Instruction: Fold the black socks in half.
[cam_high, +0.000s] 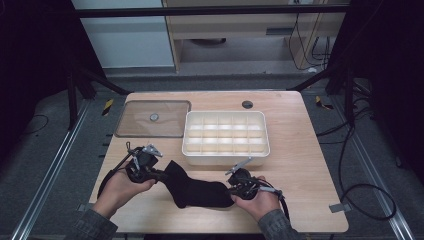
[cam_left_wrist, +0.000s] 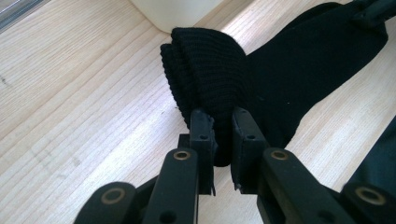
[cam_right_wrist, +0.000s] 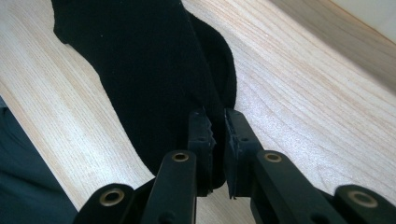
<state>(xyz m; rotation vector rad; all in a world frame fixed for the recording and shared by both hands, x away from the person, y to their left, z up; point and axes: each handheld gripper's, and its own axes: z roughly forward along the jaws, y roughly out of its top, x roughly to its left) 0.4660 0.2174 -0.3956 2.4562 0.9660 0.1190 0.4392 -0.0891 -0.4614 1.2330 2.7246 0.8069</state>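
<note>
Near the table's (cam_high: 300, 150) front edge, the left gripper (cam_left_wrist: 219, 135) pinches the black sock's (cam_high: 200, 189) ribbed cuff and the right gripper (cam_right_wrist: 215, 135) its toe end, likely stretching it flat for folding.

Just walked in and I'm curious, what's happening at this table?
A person holds a two-jaw gripper in each hand, both clamped on a black sock lying near the front of the wooden table. The left gripper pinches the ribbed cuff, the right gripper pinches the opposite end. Behind the sock sit a white divided box, its compartments empty, and a clear lid beside it.
</note>
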